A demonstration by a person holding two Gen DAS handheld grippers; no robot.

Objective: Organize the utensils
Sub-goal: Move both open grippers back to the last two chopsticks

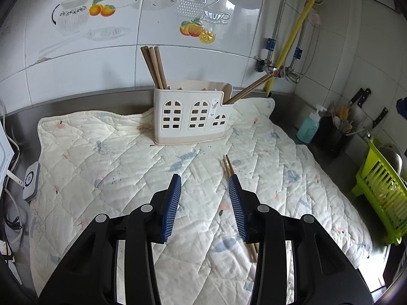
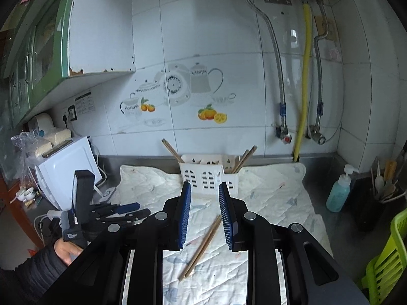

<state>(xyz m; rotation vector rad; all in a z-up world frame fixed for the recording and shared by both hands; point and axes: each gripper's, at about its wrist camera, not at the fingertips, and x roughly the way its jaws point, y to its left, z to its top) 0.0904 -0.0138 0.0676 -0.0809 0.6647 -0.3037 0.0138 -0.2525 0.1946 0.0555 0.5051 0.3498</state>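
Note:
A pair of wooden chopsticks [image 1: 228, 165] lies on the quilted mat [image 1: 101, 152], partly hidden under the right finger of my left gripper [image 1: 205, 178]. That gripper is open and holds nothing. In the right wrist view the same chopsticks [image 2: 201, 246] lie on the mat below my right gripper [image 2: 204, 184], whose jaws stand apart with nothing between the pads. A cream utensil caddy [image 1: 193, 117] stands at the back of the mat, with several chopsticks [image 1: 154, 66] leaning in its left end and more [image 1: 249, 89] in its right end. A hand [image 2: 66, 251] holds the left gripper [image 2: 142, 209] at the left.
A blue soap bottle [image 1: 309, 127], a black holder with utensils [image 1: 333, 137] and a green dish rack [image 1: 379, 190] stand at the right. A white appliance [image 2: 66, 167] and a small white device [image 1: 31, 180] sit left of the mat. Pipes and a yellow hose [image 2: 304, 89] run down the tiled wall.

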